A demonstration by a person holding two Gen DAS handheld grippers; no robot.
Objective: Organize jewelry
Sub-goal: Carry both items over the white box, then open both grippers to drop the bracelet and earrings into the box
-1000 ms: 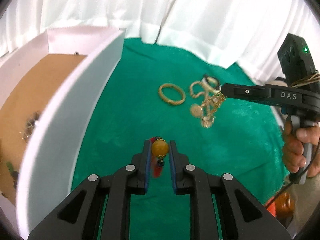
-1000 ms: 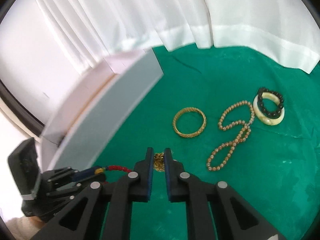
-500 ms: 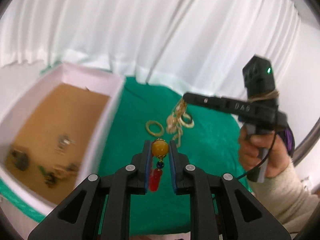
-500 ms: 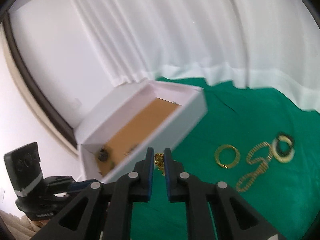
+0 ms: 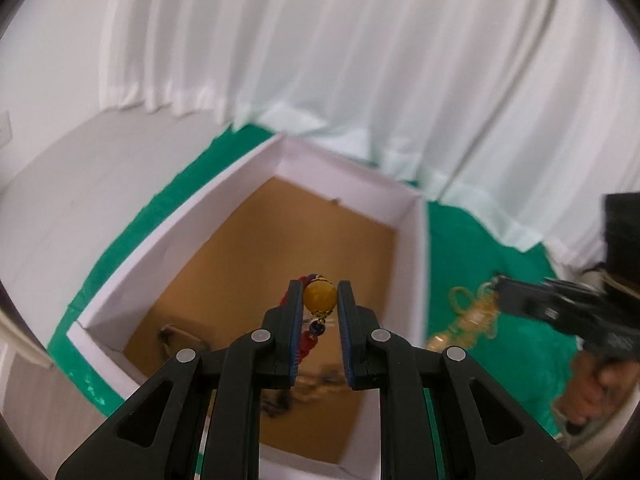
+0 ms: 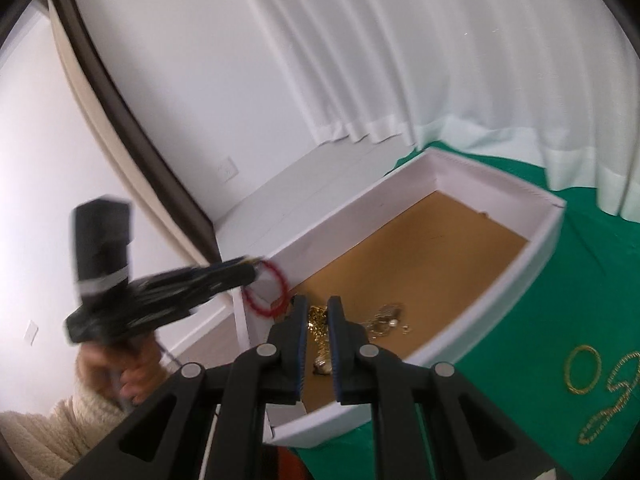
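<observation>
White curtain, green cloth (image 5: 472,240), white box (image 5: 412,240) with a brown floor.

The left gripper (image 5: 320,294) pinches the amber ball of a red bead bracelet (image 5: 319,295) above the box; the loop dangles. The right gripper (image 6: 318,312) clamps a gold chain (image 6: 317,322) hanging over the box's near end. A gold bangle (image 6: 582,369) and bead strand (image 6: 612,404) lie on the cloth.

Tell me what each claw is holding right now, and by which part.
The left claw pinches the red bead bracelet by its big amber bead. The right claw grips a gold chain near its upper end.
</observation>
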